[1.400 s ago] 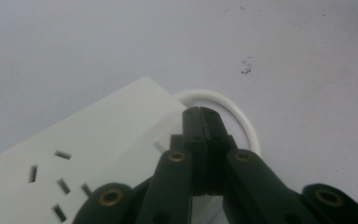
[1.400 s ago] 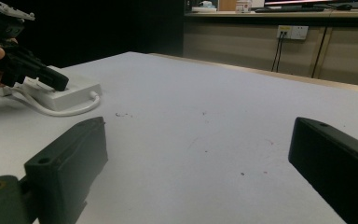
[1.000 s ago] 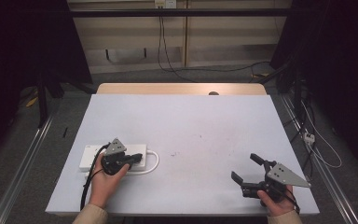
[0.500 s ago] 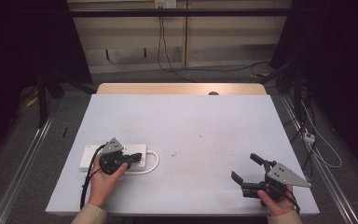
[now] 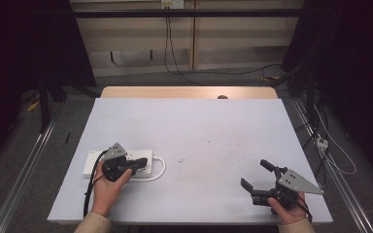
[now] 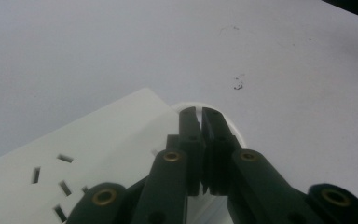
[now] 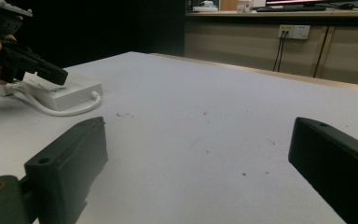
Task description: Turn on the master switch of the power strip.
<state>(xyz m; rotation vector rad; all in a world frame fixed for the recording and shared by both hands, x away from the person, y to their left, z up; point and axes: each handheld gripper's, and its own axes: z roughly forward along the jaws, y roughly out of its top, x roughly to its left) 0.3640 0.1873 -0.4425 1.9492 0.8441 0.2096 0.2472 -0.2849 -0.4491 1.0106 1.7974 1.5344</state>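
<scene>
Overhead and tool-level views share the table (image 5: 199, 131).

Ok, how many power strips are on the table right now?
1. The white power strip lies at the table's near-left, under the left tool, its white cable looping beside it.

Bright, evenly lit tabletop (surroundings dark), soft shadows
</scene>
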